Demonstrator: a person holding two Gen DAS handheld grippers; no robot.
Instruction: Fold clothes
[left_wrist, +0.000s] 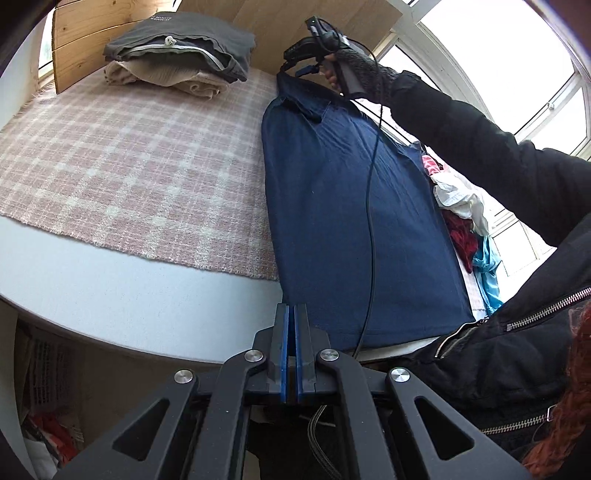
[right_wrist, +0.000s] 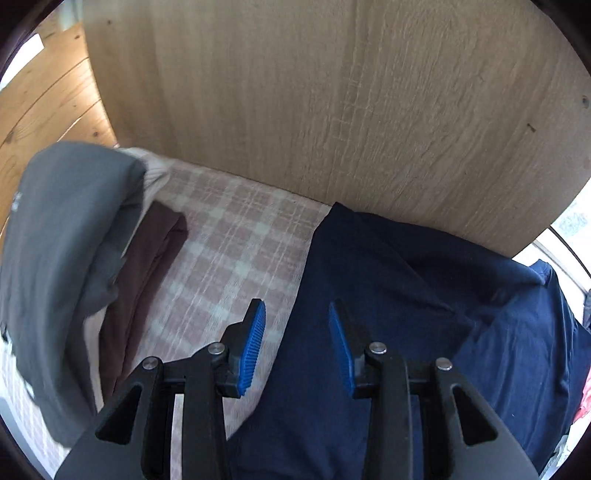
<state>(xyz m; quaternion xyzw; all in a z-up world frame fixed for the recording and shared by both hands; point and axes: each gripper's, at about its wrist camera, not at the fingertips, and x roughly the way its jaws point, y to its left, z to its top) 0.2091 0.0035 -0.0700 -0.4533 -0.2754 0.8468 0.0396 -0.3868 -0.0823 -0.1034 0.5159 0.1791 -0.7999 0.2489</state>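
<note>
My right tongs (right_wrist: 295, 339) part-open, empty, over collar end of navy shirt (left_wrist: 351, 221) lengthwise on surface; left tongs (left_wrist: 291, 325) closed, empty, beside near hem

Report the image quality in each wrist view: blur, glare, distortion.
Left wrist view: sharp; windows blown out white; fisheye bends the bed edge. Right wrist view: motion blur smears the grey folded garment at the left, the wooden board is evenly lit, and the navy shirt reads dark.
</note>
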